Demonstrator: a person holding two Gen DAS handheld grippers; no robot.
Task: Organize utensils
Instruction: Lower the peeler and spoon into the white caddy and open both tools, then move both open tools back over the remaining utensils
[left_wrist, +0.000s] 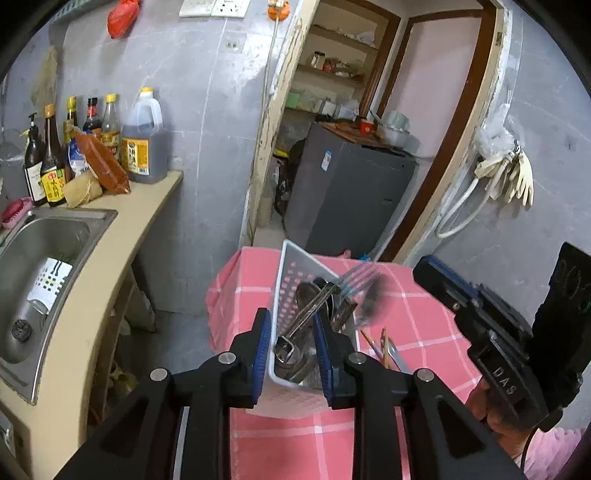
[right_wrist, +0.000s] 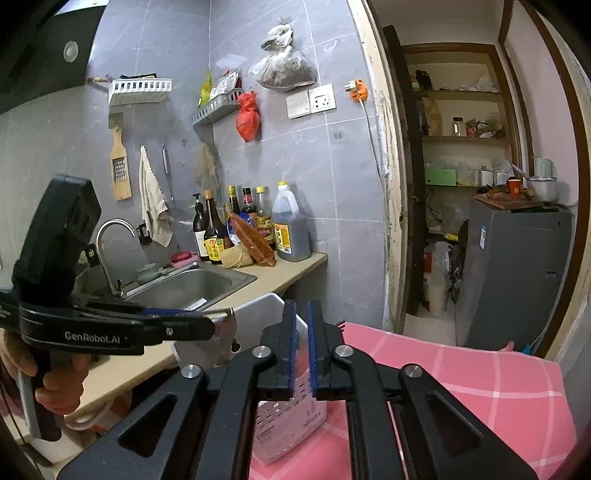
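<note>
Steel fork (left_wrist: 334, 295) between left gripper (left_wrist: 291, 356) pads, touching

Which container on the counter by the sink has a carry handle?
The big jug of dark liquid, yellow cap, at the row's doorway end. The others are slim, handleless bottles.

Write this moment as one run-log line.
left gripper astride utensil holder wall | right gripper slightly open, empty | fork blurred, handle in holder

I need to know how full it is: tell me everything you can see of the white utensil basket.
The white utensil basket is a tall, narrow, perforated plastic holder standing on the pink checked tablecloth. Metal cutlery, including a fork, sticks out of its open top. The left gripper straddles its near rim; whether the pads press it is unclear.
</note>
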